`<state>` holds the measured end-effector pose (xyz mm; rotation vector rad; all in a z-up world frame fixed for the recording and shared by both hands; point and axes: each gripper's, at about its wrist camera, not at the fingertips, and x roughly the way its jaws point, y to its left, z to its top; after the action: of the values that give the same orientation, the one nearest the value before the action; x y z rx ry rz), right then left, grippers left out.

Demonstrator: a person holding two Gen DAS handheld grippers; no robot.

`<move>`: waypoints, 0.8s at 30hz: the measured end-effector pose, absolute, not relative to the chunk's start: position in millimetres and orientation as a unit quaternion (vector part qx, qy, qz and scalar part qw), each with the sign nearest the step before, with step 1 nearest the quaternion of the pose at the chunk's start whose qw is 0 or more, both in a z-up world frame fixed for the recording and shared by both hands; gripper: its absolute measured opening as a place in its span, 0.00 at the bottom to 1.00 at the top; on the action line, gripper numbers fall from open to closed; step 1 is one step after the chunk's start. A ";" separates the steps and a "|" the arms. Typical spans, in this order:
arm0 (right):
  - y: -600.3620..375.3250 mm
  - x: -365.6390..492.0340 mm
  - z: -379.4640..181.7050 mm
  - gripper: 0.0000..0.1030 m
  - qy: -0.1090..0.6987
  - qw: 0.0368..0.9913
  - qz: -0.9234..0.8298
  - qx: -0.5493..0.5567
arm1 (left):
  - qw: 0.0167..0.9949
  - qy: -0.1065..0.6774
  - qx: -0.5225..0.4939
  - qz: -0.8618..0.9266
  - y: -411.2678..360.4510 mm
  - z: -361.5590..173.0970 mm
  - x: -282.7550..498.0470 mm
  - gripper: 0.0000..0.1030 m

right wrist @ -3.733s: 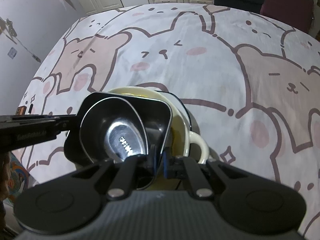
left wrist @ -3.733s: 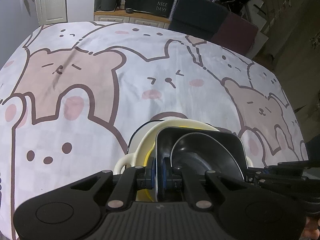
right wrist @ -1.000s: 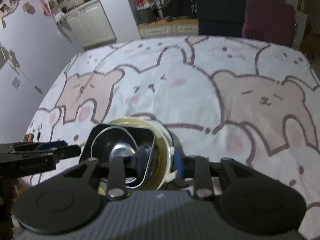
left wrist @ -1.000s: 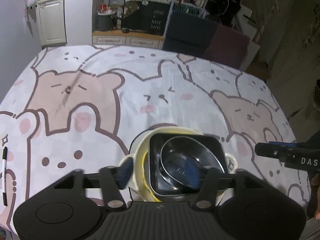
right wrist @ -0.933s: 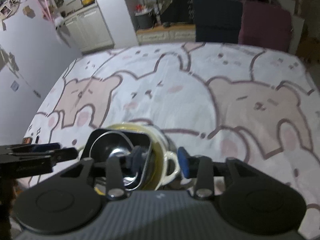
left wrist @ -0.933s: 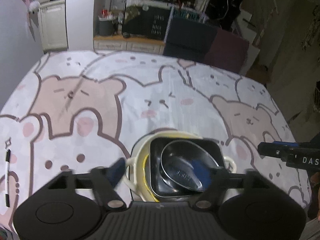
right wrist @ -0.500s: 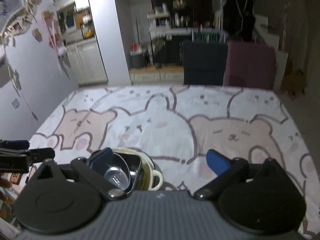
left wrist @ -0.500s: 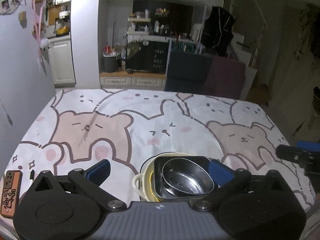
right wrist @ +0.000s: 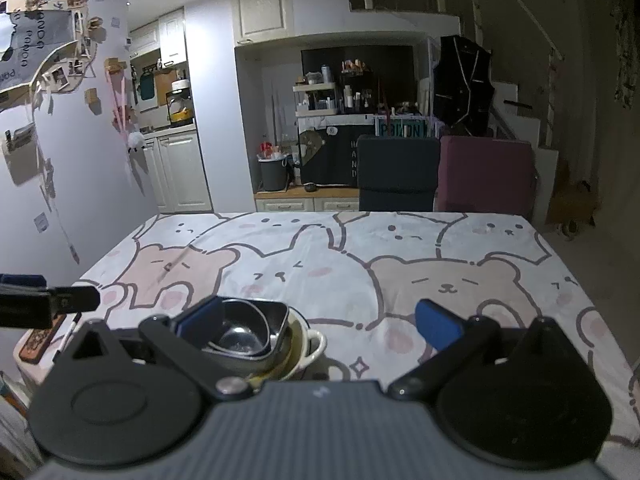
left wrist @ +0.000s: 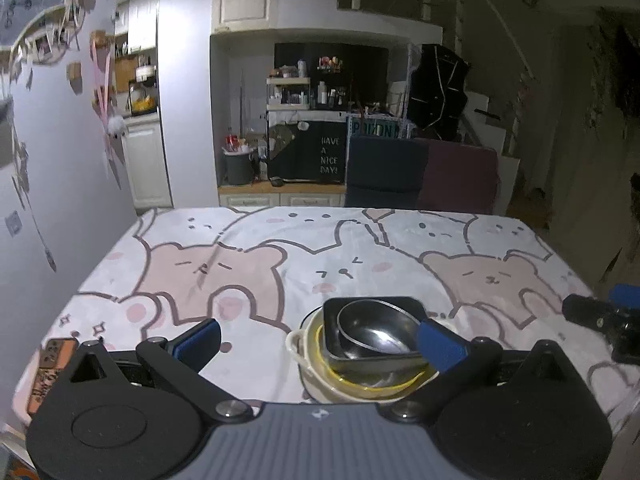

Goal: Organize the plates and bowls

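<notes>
Room: dim kitchen-dining space; white cabinets (left wrist: 146, 168) along the left, a dark bin (left wrist: 238, 168) and a black board reading "HAVE A NICE DAY!" (left wrist: 330, 156) at the back, and a folded black umbrella (left wrist: 438, 92) to the right.
Wall: pale left wall (right wrist: 60, 184) with photos and paper cut-outs stuck on it.
Chairs: a dark navy chair (right wrist: 396, 174) and a maroon chair (right wrist: 484, 174) side by side at the table's far edge.
Surface: table under a white tablecloth (left wrist: 320, 256) printed with pink and beige cartoon bears.
Table's left edge: a small brown patterned item (left wrist: 50, 372) and a pen (right wrist: 68, 336), well apart from the dishes.
Stack: near the front edge, a cream two-handled bowl (left wrist: 298, 346) holds a black square dish (left wrist: 372, 358), and a round metal bowl (left wrist: 376, 330) sits inside that.
Left gripper (left wrist: 320, 340): blue-padded fingers spread wide after just opening, nothing pinched; the stack shows between them, toward the right finger.
Right gripper (right wrist: 320, 320): likewise just opened and spread wide, empty; the stack lies behind its left finger.
</notes>
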<state>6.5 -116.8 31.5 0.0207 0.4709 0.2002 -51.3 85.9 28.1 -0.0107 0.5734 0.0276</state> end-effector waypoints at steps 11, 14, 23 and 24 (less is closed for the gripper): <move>-120.9 -16.0 4.9 1.00 0.241 0.967 0.086 0.009 | 0.960 0.279 0.019 -0.002 78.3 6.8 -79.3 1.00; -120.5 -20.0 -1.6 1.00 0.243 0.966 0.085 0.001 | 0.959 0.282 0.018 -0.006 77.2 1.6 -83.6 1.00; -114.8 -36.8 -9.9 1.00 0.226 0.969 0.094 -0.012 | 0.960 0.278 0.024 -0.003 75.7 -7.3 -95.9 1.00; -114.8 -37.8 -10.5 1.00 0.226 0.970 0.094 -0.011 | 0.960 0.278 0.025 -0.002 75.4 -8.2 -96.9 1.00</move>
<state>-37.8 -114.8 -10.5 -0.0230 0.4557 0.1890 -96.9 75.4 -8.2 0.0497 0.5637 -0.0034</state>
